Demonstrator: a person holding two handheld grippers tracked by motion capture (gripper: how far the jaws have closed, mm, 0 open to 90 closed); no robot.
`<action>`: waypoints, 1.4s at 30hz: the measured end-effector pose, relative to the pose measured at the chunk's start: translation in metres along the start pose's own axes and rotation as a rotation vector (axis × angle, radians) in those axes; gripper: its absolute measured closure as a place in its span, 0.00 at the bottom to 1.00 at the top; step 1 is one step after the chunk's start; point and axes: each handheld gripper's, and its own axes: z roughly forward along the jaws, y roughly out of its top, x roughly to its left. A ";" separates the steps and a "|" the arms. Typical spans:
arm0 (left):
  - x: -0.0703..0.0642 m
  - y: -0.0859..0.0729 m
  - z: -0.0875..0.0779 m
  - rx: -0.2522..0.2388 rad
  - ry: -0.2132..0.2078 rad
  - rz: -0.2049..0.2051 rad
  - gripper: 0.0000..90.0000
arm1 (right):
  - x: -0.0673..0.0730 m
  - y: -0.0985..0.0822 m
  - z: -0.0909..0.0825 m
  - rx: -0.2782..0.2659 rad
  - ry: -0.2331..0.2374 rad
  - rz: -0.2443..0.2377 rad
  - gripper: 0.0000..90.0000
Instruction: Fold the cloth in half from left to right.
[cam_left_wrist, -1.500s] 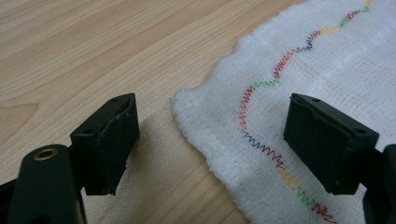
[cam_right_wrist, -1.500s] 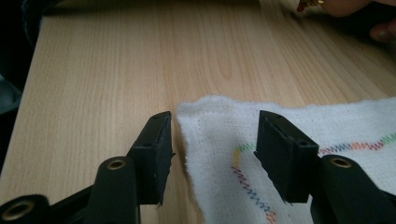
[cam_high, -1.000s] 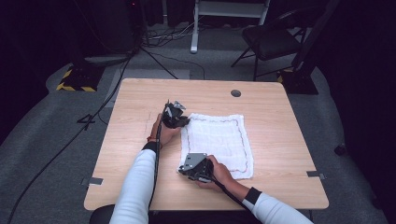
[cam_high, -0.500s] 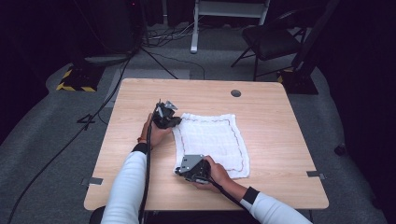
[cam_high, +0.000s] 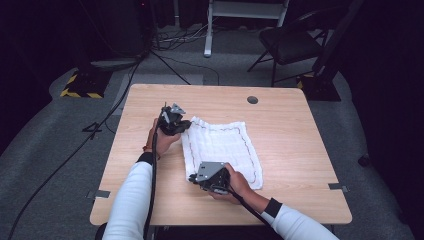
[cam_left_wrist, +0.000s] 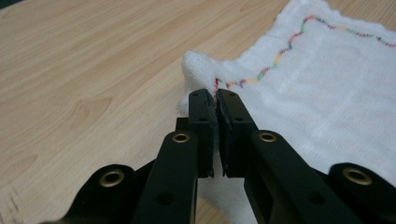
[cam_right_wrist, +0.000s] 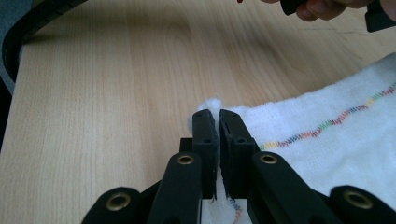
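Both hand-held grippers have risen slightly since the earlier frame, drawing two corners of the cloth (cam_high: 222, 150) up off the counter (cam_high: 295, 135). Left hand-held gripper (cam_high: 174, 120): jaws clenched on the far left corner. Right hand-held gripper (cam_high: 212, 177): jaws clenched on the near left corner. Count: one white cloth, two hand-held grippers, one counter. The cloth lies at the counter's centre. Both gripper views resolve the multicoloured zigzag stitching (cam_left_wrist: 280, 56) along the hem and the fabric pinched between the pads; the high view adds a chair (cam_high: 295, 42) beyond the counter.
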 end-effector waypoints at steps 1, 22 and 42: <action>-0.002 0.004 0.000 -0.003 -0.001 0.006 0.94 | -0.001 -0.001 -0.004 -0.006 -0.004 0.005 0.95; -0.051 0.065 0.040 -0.001 -0.035 0.087 0.94 | -0.026 -0.054 -0.085 -0.059 -0.100 0.116 0.95; -0.097 0.092 0.092 0.022 -0.061 0.142 0.94 | -0.035 -0.109 -0.127 -0.033 -0.174 0.220 0.95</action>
